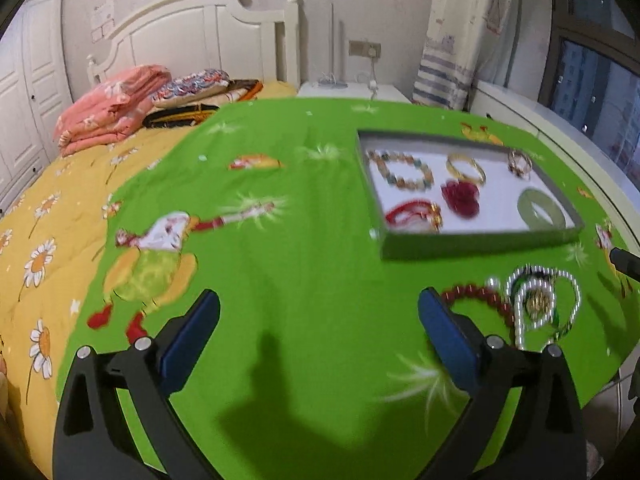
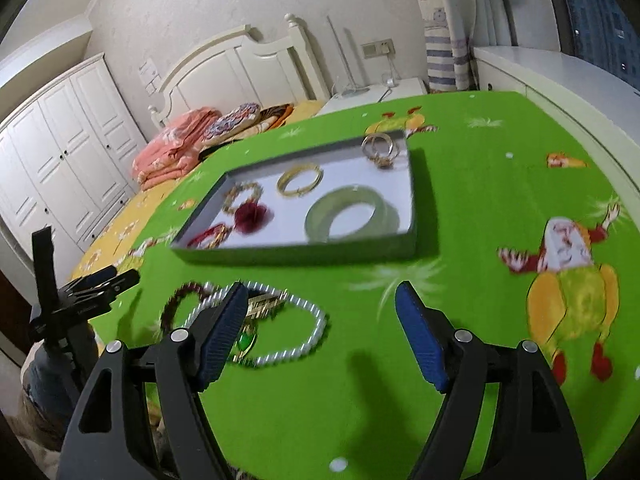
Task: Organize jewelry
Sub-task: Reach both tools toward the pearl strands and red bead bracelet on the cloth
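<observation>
The left claw (image 1: 320, 320) stands wide, nothing between its blue pads (image 1: 192, 340), above bare green cartoon-print cloth (image 1: 280, 152) that covers the bed. The right claw (image 2: 320, 320) is also spread, its pads clear of any item, with only cloth showing in the gap. A shallow grey tray (image 1: 472, 246) with a white floor lies on the cloth ahead of both claws. Inside the tray: a multicoloured bead bracelet (image 1: 400, 172) at the far left, a gold bangle (image 1: 466, 168) in the far middle, a small cluster of gold rings (image 1: 520, 164) in the far right corner, a dark red flower-shaped piece (image 1: 460, 198) at the centre, a red cord bracelet with a gold charm (image 1: 416, 214) at the near left, and a pale green jade bangle (image 1: 540, 208) at the near right. Outside the tray, on the cloth just in front of its near edge, lies a loose heap: a dark red bead bracelet (image 1: 480, 298), a white pearl necklace (image 2: 288, 320) looped around a gold and green pendant (image 2: 256, 312). In the right wrist view this heap sits partly behind the left finger of the right claw; motion blur prevents telling whether they touch. A folded pink quilt (image 1: 108, 108) rests by the white headboard (image 1: 200, 28).
</observation>
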`<state>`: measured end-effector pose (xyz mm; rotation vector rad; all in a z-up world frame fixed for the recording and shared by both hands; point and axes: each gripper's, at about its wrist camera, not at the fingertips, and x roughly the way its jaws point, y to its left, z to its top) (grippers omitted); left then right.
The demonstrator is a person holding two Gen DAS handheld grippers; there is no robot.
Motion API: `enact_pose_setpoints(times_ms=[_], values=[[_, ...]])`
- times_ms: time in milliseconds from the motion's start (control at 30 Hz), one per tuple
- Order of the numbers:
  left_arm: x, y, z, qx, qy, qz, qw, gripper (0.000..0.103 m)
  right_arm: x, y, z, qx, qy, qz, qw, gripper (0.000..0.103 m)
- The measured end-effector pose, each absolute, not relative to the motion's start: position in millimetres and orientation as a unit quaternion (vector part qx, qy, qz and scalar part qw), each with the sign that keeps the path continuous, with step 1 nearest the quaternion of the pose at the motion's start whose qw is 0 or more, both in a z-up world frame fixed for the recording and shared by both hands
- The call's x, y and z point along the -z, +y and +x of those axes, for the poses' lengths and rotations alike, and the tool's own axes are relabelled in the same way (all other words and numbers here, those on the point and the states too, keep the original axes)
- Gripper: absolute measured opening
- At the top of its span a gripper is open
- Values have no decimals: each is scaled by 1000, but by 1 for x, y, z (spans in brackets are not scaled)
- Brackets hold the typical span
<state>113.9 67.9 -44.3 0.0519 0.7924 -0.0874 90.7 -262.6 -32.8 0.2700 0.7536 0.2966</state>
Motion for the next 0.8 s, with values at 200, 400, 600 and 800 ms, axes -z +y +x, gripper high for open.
enact_pose_setpoints(times_ms=[200,400,600,800], values=[[56,52,109,60,396,39,916,96,47,-232,71,-157,379,80,909,73],[64,40,107,66,398,56,913,97,47,-199,68,-167,369,20,914,66],[68,38,108,70,401,57,912,96,52,-174,90,-191,387,8,902,47],[69,39,109,72,396,56,914,97,53,-161,101,-197,386,-5,901,38]])
